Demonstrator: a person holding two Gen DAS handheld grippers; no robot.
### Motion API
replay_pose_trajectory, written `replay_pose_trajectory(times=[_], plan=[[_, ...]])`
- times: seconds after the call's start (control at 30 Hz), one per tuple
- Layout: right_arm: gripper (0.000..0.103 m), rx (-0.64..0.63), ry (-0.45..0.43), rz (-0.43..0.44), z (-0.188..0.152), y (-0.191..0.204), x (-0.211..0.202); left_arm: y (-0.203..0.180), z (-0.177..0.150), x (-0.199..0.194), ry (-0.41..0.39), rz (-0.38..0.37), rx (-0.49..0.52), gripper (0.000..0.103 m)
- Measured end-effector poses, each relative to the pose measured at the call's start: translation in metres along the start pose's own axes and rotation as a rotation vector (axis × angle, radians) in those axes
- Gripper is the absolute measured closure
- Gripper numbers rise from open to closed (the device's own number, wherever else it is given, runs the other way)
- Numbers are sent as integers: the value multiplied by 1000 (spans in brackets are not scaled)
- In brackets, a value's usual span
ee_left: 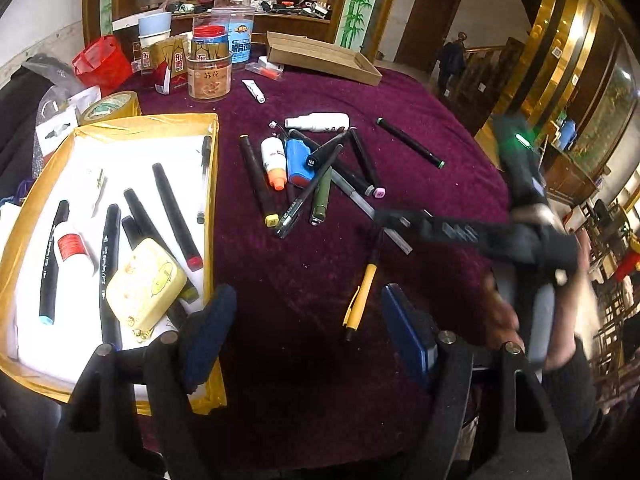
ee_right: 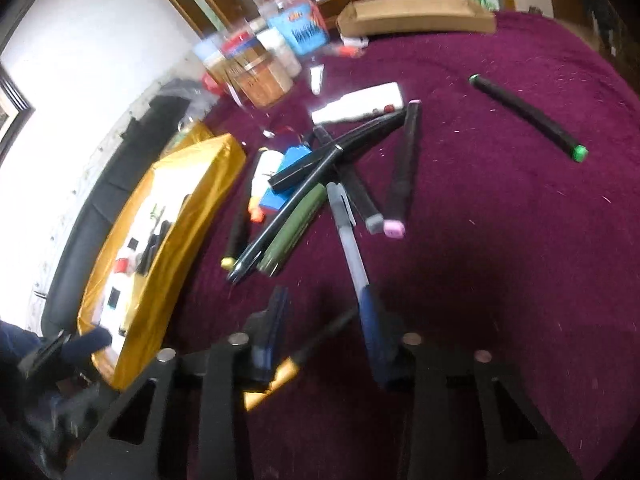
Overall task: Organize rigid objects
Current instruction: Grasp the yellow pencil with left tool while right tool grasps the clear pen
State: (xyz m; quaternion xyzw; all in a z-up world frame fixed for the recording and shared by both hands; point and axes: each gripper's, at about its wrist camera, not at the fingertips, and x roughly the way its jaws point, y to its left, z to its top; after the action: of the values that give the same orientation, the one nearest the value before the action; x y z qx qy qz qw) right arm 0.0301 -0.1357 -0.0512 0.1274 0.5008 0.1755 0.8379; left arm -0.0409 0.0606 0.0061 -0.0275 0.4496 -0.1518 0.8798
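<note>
A gold-rimmed box [ee_left: 120, 124] with a white lining sits at the left and holds several black markers, a white bottle and a cream case [ee_left: 146, 284]. A pile of pens and markers [ee_left: 312, 172] lies on the purple tablecloth. A yellow pen [ee_left: 360, 296] lies apart, nearer me. My left gripper [ee_left: 308, 320] is open and empty, its left finger over the box's near corner. My right gripper [ee_right: 324, 320] is open, low over the yellow pen [ee_right: 280, 372], which lies between its fingers. The right gripper also shows in the left wrist view [ee_left: 384, 228], blurred.
A lone green-tipped marker [ee_left: 410, 142] lies to the right of the pile. Jars [ee_left: 210, 68], packets, a red bag, a tape roll [ee_left: 110, 106] and a flat cardboard box [ee_left: 320, 56] crowd the table's far side. The table edge curves at the right.
</note>
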Motion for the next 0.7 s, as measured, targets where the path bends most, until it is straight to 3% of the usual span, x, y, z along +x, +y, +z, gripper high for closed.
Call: replay_pose_trajectory(times=[0.17,0.23,0.3,0.47,0.63,0.7], plan=[[73,-58,41,-118,16,7,28,3,-2,4,16,5,1,39],[89,-123,33,-193,13,16,31,3,-2,8,25,2,3,42],[94,-149,36,-230,10,17,30,0,-1,12,34,-7,13,42],[94,-139,62,-176,-10,-1,5,-17,2,28,74,-42,92,42],[95,-44,64,-102,-44,-31,-28,-37,6,57,130,-65,157,42],[95,-22,56,-113,-51,-34,-35,-48,7,70,160,-81,197,42]])
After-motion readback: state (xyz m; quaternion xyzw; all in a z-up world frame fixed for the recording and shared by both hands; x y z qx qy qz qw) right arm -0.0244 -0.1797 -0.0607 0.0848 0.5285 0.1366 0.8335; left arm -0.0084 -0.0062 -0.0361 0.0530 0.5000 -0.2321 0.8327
